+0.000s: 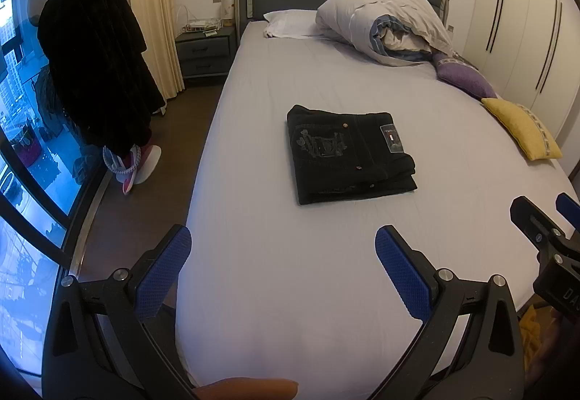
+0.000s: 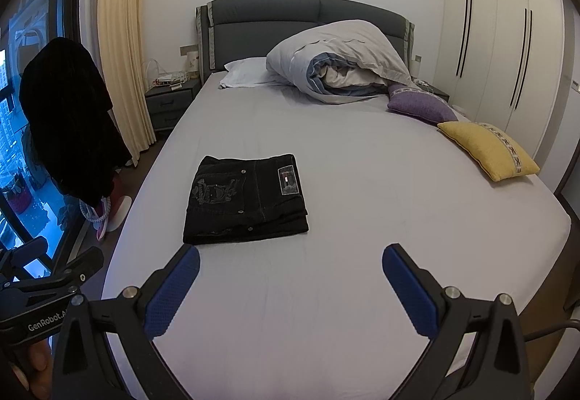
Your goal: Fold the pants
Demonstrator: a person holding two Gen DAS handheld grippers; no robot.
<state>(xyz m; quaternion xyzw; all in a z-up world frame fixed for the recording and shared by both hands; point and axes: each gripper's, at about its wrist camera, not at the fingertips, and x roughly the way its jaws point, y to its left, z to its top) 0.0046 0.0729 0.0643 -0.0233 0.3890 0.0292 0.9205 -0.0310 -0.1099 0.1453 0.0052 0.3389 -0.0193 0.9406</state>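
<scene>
The left gripper (image 1: 282,248) and right gripper (image 2: 290,266) hang spread and empty over the bed's (image 2: 362,255) foot. Beyond them, mid-mattress, the black pants (image 2: 246,199) lie in a compact folded stack; folding looks finished, with nothing evidently left.

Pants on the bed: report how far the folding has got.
Done: the black pants lie on the bed sheet as a compact, layered rectangle, back pocket and label up. In hand: nothing; the left gripper and right gripper are both open, held short of the pants. Left: apparently nothing but perhaps tidying edges.
</scene>
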